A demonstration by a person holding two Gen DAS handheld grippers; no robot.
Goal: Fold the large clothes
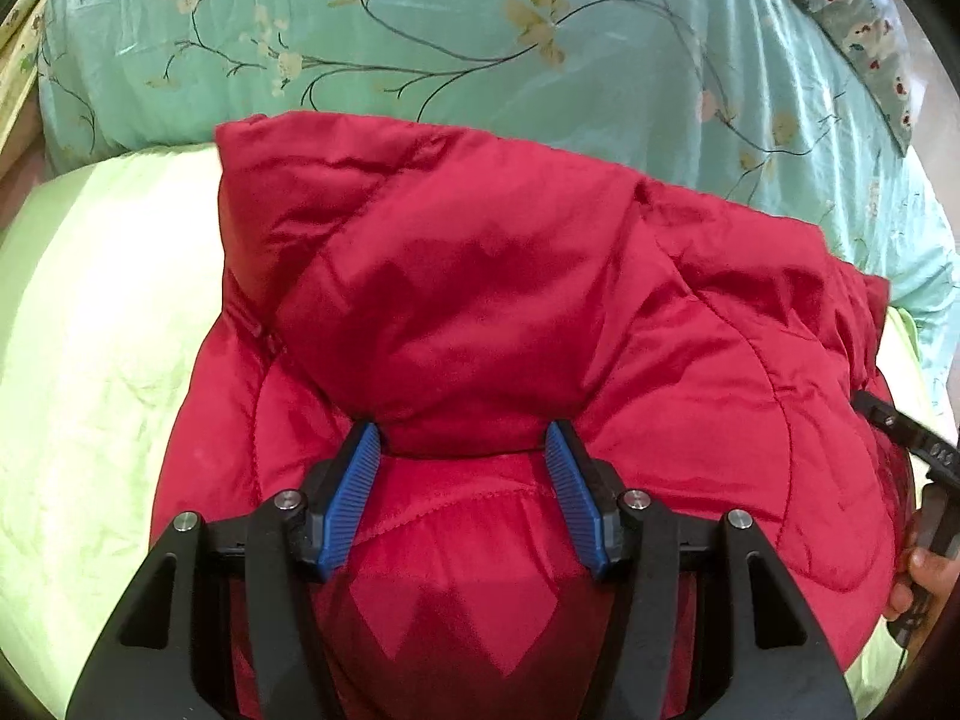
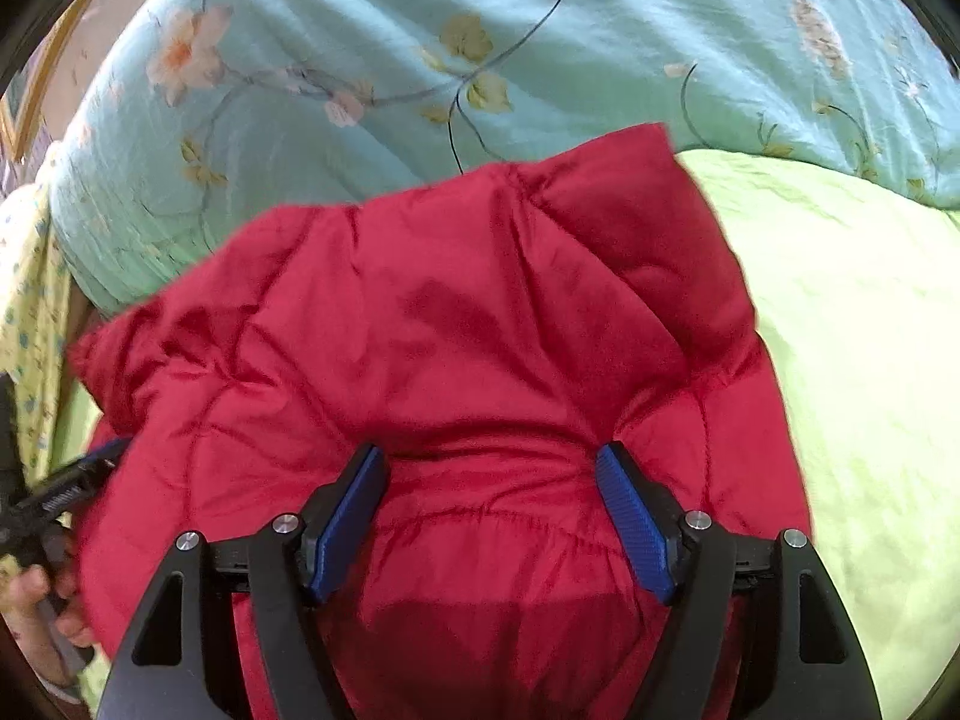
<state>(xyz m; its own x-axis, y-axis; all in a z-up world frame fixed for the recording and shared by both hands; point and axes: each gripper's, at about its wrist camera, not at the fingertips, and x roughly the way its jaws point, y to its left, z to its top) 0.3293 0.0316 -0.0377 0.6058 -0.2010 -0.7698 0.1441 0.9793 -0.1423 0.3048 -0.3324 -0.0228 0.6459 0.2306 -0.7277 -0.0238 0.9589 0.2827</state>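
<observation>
Red padded jacket [image 1: 480, 300] lies partly folded on the green bed sheet [image 1: 90, 360], its upper edge toward 12 o'clock against the teal floral quilt [image 1: 480, 30]. Left tongs [image 1: 463, 450]: moderately spread, blue pads pinching a thick fold of jacket. Right tongs [image 2: 492, 474]: wider, pads against a bunched fold; grip looks lighter, cannot confirm it holds. Judged step: carrying the near hem over toward 12. To do well: lift both sides evenly, keep the hem taut between tongs, lay edge on edge, press out trapped air before letting go
</observation>
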